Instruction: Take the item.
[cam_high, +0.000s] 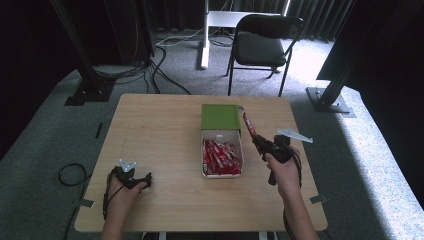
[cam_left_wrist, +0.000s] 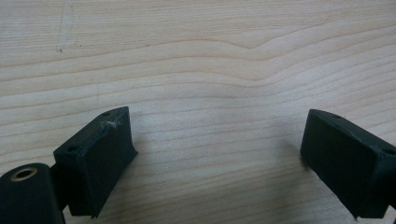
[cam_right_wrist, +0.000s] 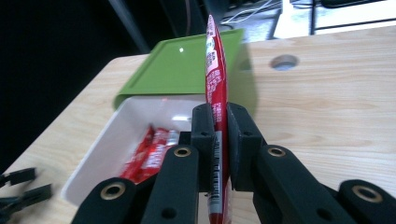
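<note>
Red snack packet (cam_right_wrist: 215, 70), long and thin, stands on edge between the two black jaws of my right gripper (cam_right_wrist: 219, 126), which are pressed closed against its flat sides. Its printed face shows small lettering and a barcode strip near the jaws, and its far end points away from me toward the green lid (cam_right_wrist: 180, 70).

From the high view, my right gripper (cam_high: 261, 143) hovers just beside the right wall of the white box (cam_high: 242, 150), with the packet (cam_high: 249, 126) slanting up and away from it, off the table. The box lies near the middle of the wooden table (cam_high: 160, 135) and holds a heap of more red packets (cam_high: 220, 157). The green lid (cam_high: 220, 117) sits touching the box's far end.

My left gripper (cam_high: 134, 177) rests well apart from the box, toward the near left of the table, with my hand (cam_high: 122, 192) wrapped around it. In the left gripper view its jaws stand wide apart with nothing between them, only bare wood grain (cam_left_wrist: 210, 70) beneath.

Beyond the table, past the lid, a black folding chair (cam_high: 262, 42) stands on grey carpet, with cables (cam_high: 165, 55) trailing on the floor to its left.
</note>
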